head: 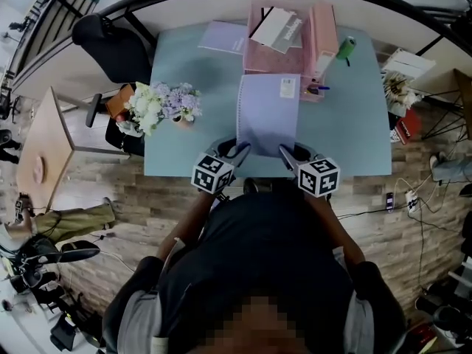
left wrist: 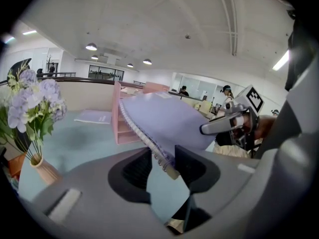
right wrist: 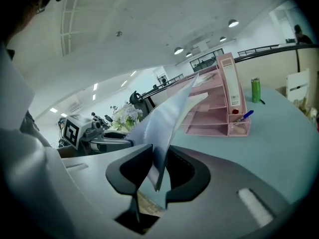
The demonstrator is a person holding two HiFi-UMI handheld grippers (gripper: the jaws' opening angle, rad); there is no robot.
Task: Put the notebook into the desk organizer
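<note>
A lavender spiral notebook [head: 267, 110] is held above the near half of the pale blue desk [head: 184, 80], its far edge near the pink desk organizer [head: 284, 39]. My left gripper [head: 237, 153] is shut on the notebook's near left corner, at the spiral binding [left wrist: 157, 151]. My right gripper [head: 286, 153] is shut on its near right corner, where the lavender notebook [right wrist: 164, 118] runs edge-on between the jaws. The pink desk organizer [right wrist: 214, 111] stands beyond, with open shelves facing me. In the left gripper view the lavender notebook [left wrist: 169, 121] tilts up toward the pink organizer [left wrist: 124, 123].
A vase of white and lilac flowers [head: 158, 105] stands on the desk's left part. A second lavender booklet [head: 223, 37] lies at the far left. A green can [head: 346, 48] stands right of the organizer, a blue pen [head: 318, 88] in its front compartment. A black chair [head: 114, 46] is left.
</note>
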